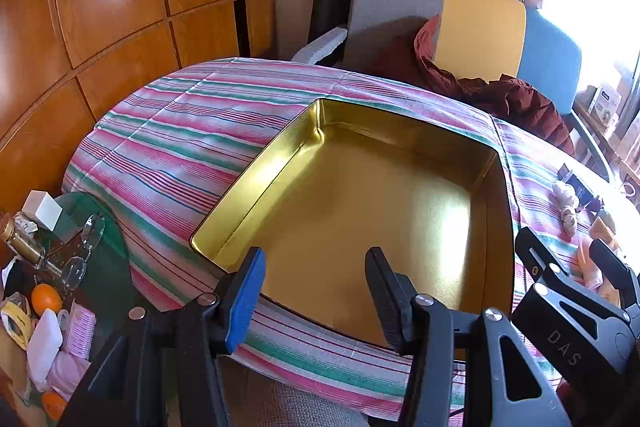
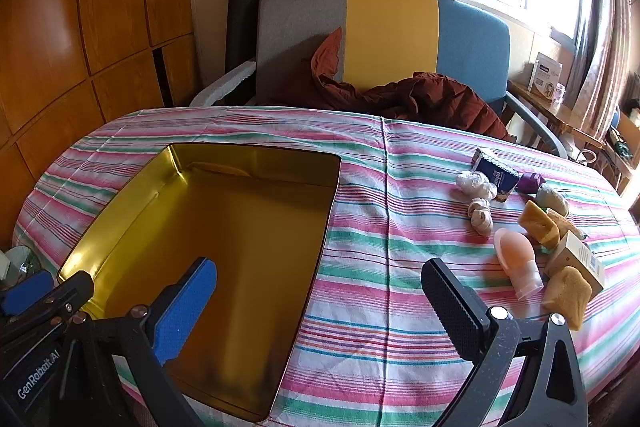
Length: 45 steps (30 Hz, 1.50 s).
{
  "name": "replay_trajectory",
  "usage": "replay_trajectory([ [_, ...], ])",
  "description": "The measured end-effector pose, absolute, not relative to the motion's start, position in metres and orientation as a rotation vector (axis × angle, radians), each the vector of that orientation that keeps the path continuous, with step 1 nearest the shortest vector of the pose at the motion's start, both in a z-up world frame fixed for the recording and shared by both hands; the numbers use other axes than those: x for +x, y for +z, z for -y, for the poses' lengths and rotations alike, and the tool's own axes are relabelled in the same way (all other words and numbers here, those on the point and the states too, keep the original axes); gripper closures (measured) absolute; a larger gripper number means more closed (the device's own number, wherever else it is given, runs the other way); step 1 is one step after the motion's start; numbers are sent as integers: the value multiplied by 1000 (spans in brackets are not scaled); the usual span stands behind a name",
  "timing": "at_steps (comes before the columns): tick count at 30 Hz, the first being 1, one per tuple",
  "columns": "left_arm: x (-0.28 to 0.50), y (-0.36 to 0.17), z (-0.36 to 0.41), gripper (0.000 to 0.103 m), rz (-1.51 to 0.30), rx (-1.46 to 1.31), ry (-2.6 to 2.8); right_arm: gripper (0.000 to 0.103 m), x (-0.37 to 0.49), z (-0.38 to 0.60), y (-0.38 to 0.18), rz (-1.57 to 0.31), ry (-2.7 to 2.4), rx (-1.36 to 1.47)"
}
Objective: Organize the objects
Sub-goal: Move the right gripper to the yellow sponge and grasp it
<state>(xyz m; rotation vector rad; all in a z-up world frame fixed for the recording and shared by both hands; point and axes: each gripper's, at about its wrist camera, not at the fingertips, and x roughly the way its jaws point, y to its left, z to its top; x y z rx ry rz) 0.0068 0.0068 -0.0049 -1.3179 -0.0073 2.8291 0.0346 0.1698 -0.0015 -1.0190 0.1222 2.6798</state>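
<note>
Striped tablecloth (image 2: 360,267) under gold tin (image 2: 224,227), both tools apparently agape

Open gold tin (image 2: 224,227) on striped cloth, small items (image 2: 532,227) well right

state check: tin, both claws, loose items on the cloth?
gold tin: open, empty, flat on cloth
left claw: open, holding nothing
right claw: open, holding nothing
pink bottle: lying on its side
blue carton: lying flat
tan box: lying down, closed
</note>
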Motion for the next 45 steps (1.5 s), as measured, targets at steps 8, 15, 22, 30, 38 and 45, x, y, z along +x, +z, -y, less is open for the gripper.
replay_trajectory([
  [8, 8, -6, -7, 50, 12, -1321, 2823, 0, 37, -172, -1, -135, 2672, -1006],
  [15, 9, -7, -9, 50, 5, -1323, 2821, 0, 42, -177, 3, -150, 2677, -972],
  [22, 10, -11, -12, 50, 27, -1338, 2787, 0, 48, -184, 6, -168, 2689, -931],
  [30, 17, -21, -21, 50, 179, -1334, 2615, 0, 59, -203, 9, -194, 2763, -871],
  [38, 39, -18, -56, 50, 72, -1255, 2527, 0, 77, -250, -13, -269, 2653, -927],
  [45, 57, -24, -90, 50, -50, -1203, 2436, 0, 122, -313, -22, -325, 2473, -810],
])
